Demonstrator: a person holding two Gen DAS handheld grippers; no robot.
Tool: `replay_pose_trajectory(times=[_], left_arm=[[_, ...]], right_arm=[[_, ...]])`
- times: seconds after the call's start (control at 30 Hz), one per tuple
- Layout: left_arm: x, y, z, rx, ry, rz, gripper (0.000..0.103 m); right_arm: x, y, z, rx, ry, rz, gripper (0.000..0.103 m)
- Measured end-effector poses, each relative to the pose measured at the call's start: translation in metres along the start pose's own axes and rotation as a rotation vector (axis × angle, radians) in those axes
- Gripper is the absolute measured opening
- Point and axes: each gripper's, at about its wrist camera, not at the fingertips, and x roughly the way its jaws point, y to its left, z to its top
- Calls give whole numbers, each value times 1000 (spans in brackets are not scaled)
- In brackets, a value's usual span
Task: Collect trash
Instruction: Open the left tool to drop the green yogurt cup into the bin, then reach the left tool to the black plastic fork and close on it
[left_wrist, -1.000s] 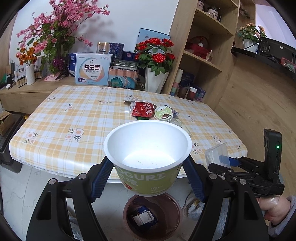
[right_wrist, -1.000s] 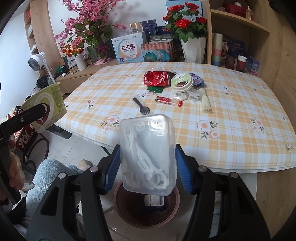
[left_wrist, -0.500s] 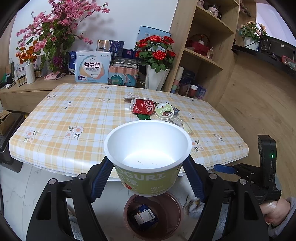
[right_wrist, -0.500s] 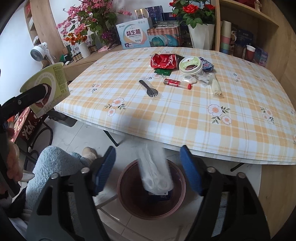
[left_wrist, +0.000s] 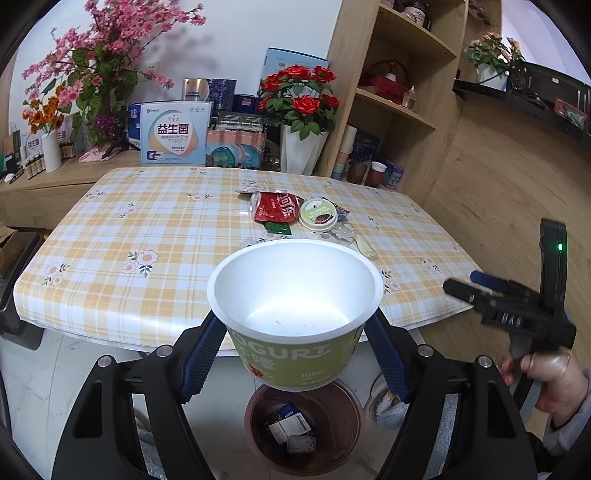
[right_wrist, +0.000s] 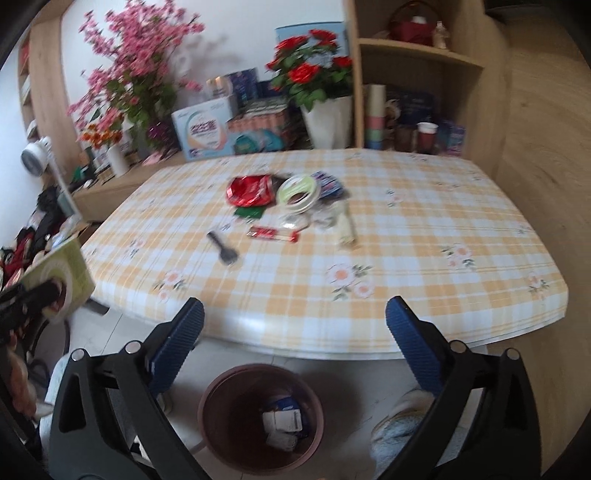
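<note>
The left gripper (left_wrist: 295, 354) clamps the yogurt cup (left_wrist: 295, 314) over the bin (left_wrist: 306, 424) at 6 o'clock; released off-centre, it probably bounces out. The right gripper (right_wrist: 295, 347) gapes empty.

Ahead of my tool, beyond the checked tablecloth (right_wrist: 406, 236), red roses in a white vase (right_wrist: 327, 120) stand beside wooden shelves (right_wrist: 417, 55); pink blossoms (right_wrist: 129, 74) far left.

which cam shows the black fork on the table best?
Right wrist view. The black fork lies in the open on the tablecloth, left of the red stick packet, though motion-blurred. In the left wrist view the yogurt cup seems to hide it.
</note>
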Motion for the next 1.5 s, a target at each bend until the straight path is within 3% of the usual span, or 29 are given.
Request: replay_pose_trajectory(times=[0.2,0.4,0.6,0.73,0.93,1.13,1.5], left_arm=[[6,-15,-3,46,26,-43,74],[11,-30,-2,87,30,-76,76],[9,-40,-2,122,11,-78,91],[3,-31,2,99,-33,-21,94],[-11,-5,14,59,-127,167,97],[-17,27,21,-4,-164,278,97],[-5,48,14,-40,-132,309,97]], right_arm=[[-11,-26,6,51,-61,-45,97],[-8,-35,2,47,-48,-55,97],[-4,-37,-2,64,-33,-46,97],[-4,-35,-3,57,-32,-53,97],[-4,-34,-1,38,-45,-85,97],[-4,-32,1,22,-55,-80,97],[10,-34,-4,47,-31,-30,97]])
